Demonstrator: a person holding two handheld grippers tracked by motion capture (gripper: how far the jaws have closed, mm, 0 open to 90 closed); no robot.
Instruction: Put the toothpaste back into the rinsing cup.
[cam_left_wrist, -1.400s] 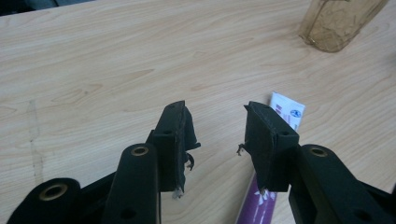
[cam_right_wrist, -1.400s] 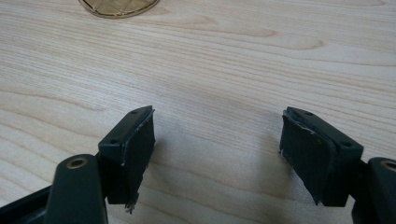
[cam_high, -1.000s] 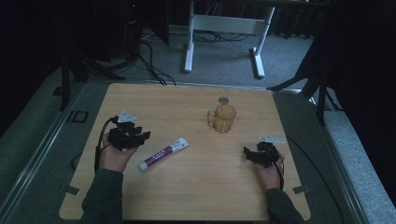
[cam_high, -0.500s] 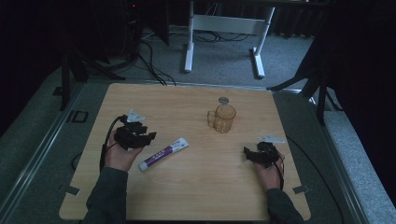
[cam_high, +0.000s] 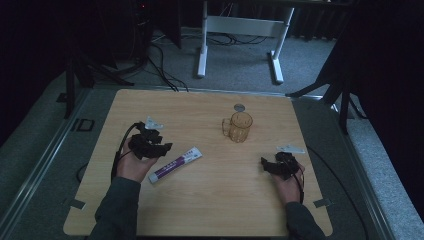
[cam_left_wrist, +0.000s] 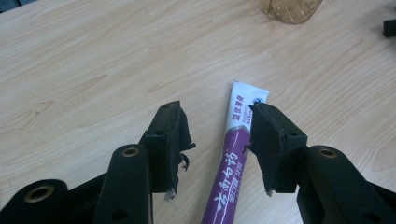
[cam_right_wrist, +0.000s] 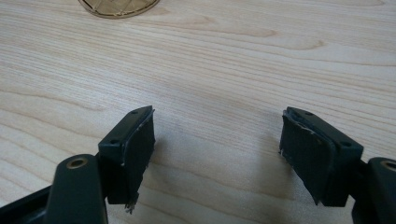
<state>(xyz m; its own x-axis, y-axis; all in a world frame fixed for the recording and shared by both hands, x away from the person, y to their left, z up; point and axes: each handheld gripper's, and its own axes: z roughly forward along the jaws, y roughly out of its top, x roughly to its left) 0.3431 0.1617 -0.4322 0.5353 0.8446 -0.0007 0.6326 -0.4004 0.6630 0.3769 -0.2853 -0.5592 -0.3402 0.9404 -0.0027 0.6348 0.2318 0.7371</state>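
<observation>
One tube (cam_high: 175, 164) lies near-left on table (cam_high: 225, 200), long axis slanting far-right twd cup (cam_high: 240, 127). L gripper (cam_left_wrist: 219, 140) straddles it, jaws just opening, not clamped. R gripper (cam_right_wrist: 217, 149) apart, empty, farther off.

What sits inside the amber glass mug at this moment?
The amber translucent glass mug looks empty from the high view; nothing shows through its wall. Its bottom is too small and dim there to rule out something flat. It stands on the wooden table.
</observation>
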